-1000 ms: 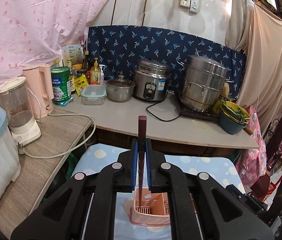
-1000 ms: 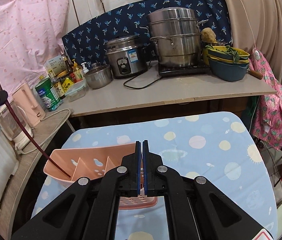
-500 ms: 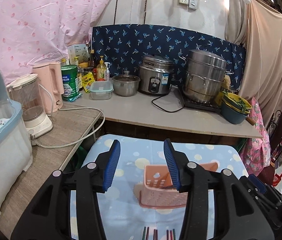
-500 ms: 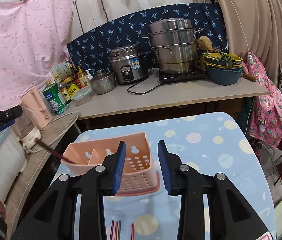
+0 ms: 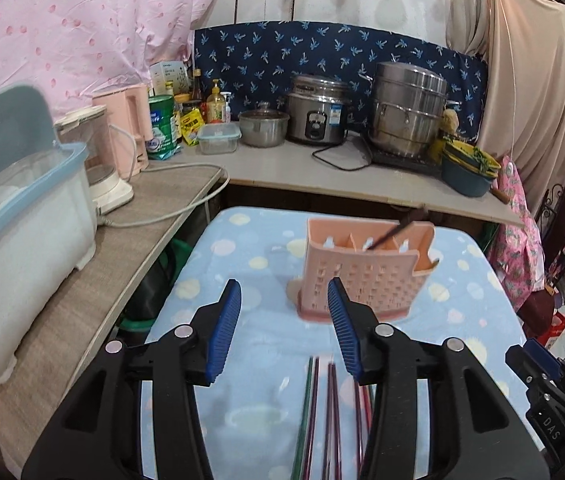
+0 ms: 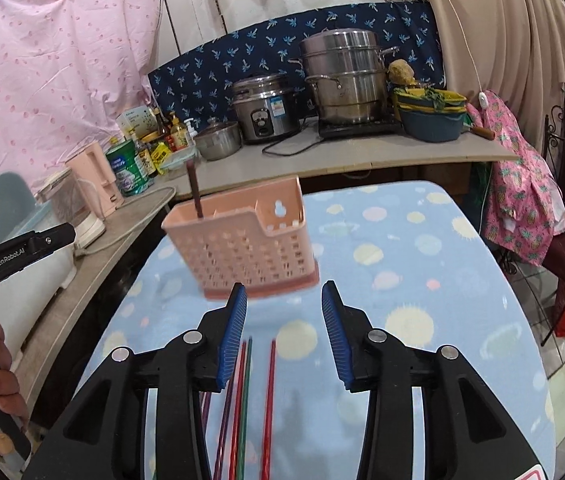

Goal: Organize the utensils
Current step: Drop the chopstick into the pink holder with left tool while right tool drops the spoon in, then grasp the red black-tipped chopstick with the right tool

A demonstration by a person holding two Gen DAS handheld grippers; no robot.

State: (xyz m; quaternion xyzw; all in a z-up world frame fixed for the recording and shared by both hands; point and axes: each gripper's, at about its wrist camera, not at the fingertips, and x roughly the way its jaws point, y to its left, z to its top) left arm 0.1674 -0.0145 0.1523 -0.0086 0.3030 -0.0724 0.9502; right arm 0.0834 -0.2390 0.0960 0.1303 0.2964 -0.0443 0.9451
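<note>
Chopsticks [image 6: 242, 408] lie on dotted blue cloth [image 6: 422, 280]; both tongs [image 5: 284, 330] [image 6: 284, 334] empty, right widening.

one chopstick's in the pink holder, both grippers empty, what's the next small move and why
Probably lower the right gripper onto the red chopstick lying on the blue spotted cloth and close on it. Its jaws are opening with nothing between them, that stick lies apart from the others, and the pink perforated plastic holder holds only one dark chopstick.
</note>
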